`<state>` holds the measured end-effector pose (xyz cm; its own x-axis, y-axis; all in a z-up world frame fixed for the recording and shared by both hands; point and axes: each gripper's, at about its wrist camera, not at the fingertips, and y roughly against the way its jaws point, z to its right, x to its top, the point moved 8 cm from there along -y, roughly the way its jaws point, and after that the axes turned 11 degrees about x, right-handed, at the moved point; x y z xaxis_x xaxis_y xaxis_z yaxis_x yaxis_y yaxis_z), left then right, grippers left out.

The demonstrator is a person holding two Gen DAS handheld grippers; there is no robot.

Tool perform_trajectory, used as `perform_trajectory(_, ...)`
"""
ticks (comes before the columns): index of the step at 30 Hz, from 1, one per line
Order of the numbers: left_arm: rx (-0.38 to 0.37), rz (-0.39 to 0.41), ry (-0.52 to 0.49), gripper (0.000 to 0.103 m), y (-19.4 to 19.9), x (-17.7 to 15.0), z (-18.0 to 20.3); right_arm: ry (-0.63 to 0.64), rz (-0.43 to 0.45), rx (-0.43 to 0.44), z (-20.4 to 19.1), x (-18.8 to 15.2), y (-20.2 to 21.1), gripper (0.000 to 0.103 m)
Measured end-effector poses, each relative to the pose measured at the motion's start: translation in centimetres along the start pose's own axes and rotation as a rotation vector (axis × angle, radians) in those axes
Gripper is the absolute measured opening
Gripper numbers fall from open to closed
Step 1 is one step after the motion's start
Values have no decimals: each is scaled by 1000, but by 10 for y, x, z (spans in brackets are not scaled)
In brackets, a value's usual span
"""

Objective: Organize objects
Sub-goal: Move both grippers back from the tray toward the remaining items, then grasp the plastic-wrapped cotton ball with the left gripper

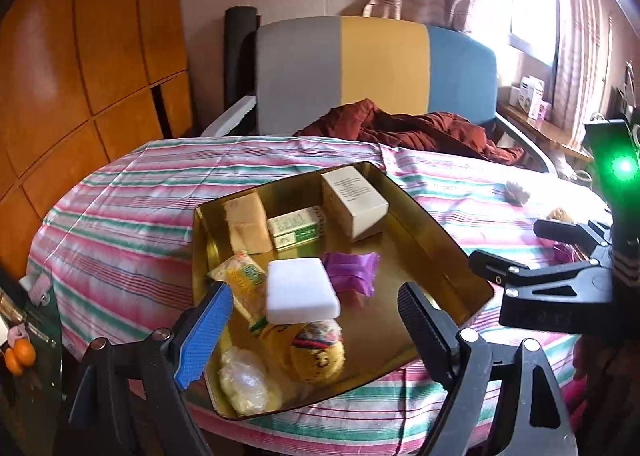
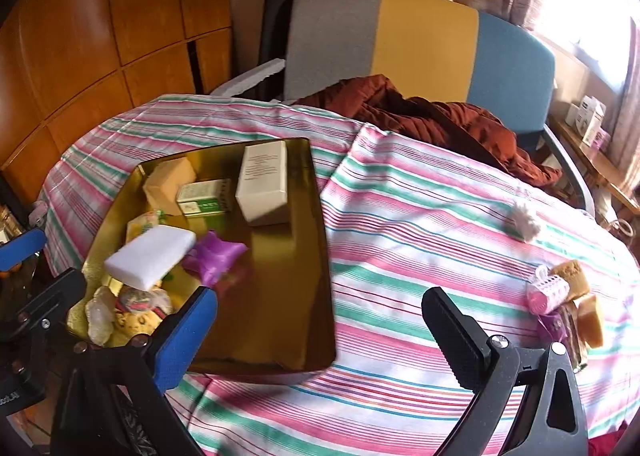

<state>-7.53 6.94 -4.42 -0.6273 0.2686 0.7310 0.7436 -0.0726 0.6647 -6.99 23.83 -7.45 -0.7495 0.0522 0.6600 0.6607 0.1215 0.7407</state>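
Gold tray (image 1: 420,224) beneath two wide-open, empty hand-held grippers (image 1: 316,320) (image 2: 320,332).

That gold tray (image 1: 420,224) looks like glossy metal, mirror-shiny inside. The worktop's striped cloth (image 2: 420,216) is matt woven cotton, a bit creased. White sponge block (image 1: 300,292) looks soft and matt, purple wrapper (image 1: 352,268) is crinkly plastic, and the wall panels (image 1: 100,36) are varnished wood.

Gold tray (image 2: 312,216) on striped tablecloth (image 2: 420,216)
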Motion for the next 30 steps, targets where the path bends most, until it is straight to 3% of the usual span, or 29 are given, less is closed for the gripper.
perform_trajectory(20,-73,3,-144,86,4,6,66,-85,32,-149,112,7,37,103)
perform_trajectory(30,-95,4,-192,86,1,12,90,-167,63,-293,212,9,58,103)
